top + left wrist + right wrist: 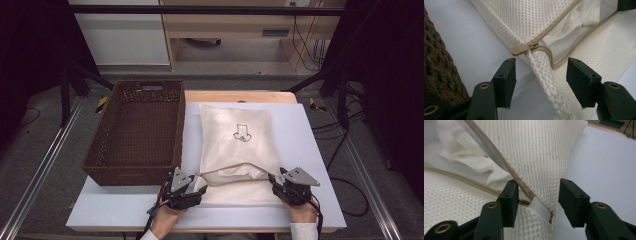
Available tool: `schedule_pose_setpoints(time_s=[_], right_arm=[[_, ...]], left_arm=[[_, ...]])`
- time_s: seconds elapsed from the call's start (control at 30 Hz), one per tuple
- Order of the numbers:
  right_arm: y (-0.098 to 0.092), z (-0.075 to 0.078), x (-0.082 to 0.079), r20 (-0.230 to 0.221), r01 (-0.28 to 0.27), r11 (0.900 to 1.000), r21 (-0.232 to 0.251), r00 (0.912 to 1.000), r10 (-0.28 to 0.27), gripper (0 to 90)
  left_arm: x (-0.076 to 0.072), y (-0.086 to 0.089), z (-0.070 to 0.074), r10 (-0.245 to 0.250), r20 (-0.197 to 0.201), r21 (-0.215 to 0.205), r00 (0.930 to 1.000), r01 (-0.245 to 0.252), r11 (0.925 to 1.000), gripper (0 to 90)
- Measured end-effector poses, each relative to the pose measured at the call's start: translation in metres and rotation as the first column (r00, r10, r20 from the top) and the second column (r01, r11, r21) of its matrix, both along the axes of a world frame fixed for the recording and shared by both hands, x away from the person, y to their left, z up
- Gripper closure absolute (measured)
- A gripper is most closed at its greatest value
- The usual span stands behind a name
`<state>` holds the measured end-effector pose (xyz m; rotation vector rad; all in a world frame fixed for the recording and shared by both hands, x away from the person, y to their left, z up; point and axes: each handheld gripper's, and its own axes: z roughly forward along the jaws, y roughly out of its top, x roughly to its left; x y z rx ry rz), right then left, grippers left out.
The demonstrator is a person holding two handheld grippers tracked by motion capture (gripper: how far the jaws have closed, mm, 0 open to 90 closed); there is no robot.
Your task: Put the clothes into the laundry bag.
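A cream mesh laundry bag (239, 135) lies on the pale table, its near end unzipped with the tan zipper edge arching up. White cloth (584, 17) shows inside the opening. My left gripper (199, 185) is open at the bag's near left corner. In the left gripper view its jaws (540, 66) straddle the mesh seam just below the tan zipper pull (519, 49) without pressing it. My right gripper (274, 181) is open at the near right corner. There the zipper's end and its white tab (540, 210) sit between the jaws (537, 186).
A dark brown wicker basket (132, 175) stands left of the bag, close beside my left gripper. The table (310, 150) has bare surface to the right of the bag and along its near edge. Beyond the table are a desk and cables on the floor.
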<state>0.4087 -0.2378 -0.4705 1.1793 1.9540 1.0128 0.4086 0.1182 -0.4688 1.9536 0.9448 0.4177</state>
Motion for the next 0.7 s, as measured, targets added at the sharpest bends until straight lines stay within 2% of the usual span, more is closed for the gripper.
schedule_pose_setpoints(time_s=[0.07, 0.3, 0.43, 0.5, 0.63, 0.7], right_arm=[[0.001, 0.007, -0.004, 0.024, -0.015, 0.999, 0.03, 0.9996, 0.014, 47.3], [0.003, 0.02, -0.005, 0.072, -0.037, 0.997, 0.071, 0.9969, 0.032, 37.7], [-0.002, 0.026, -0.003, 0.097, -0.024, 0.993, 0.116, 0.9952, 0.013, 29.8], [-0.005, 0.029, -0.003, 0.113, -0.021, 0.992, 0.123, 0.9936, 0.007, 26.3], [-0.013, 0.032, -0.005, 0.125, -0.004, 0.987, 0.158, 0.9921, -0.016, 20.8], [-0.019, 0.032, -0.005, 0.127, 0.014, 0.987, 0.159, 0.9913, -0.034, 19.2]], left_arm=[[-0.001, 0.001, 0.003, 0.0, 0.004, -0.008, 1.0, 0.0, 1.0, 39.8], [-0.006, 0.004, 0.016, -0.016, 0.03, -0.025, 0.9994, 0.017, 0.9996, 35.5], [-0.008, 0.008, 0.024, -0.028, 0.049, -0.028, 0.9984, 0.03, 0.9992, 30.4], [-0.009, 0.01, 0.027, -0.037, 0.059, -0.022, 0.9976, 0.039, 0.999, 28.3], [-0.01, 0.015, 0.029, -0.047, 0.056, -0.013, 0.9973, 0.048, 0.9988, 25.7], [-0.012, 0.017, 0.029, -0.051, 0.056, -0.006, 0.9971, 0.052, 0.9986, 25.2]])
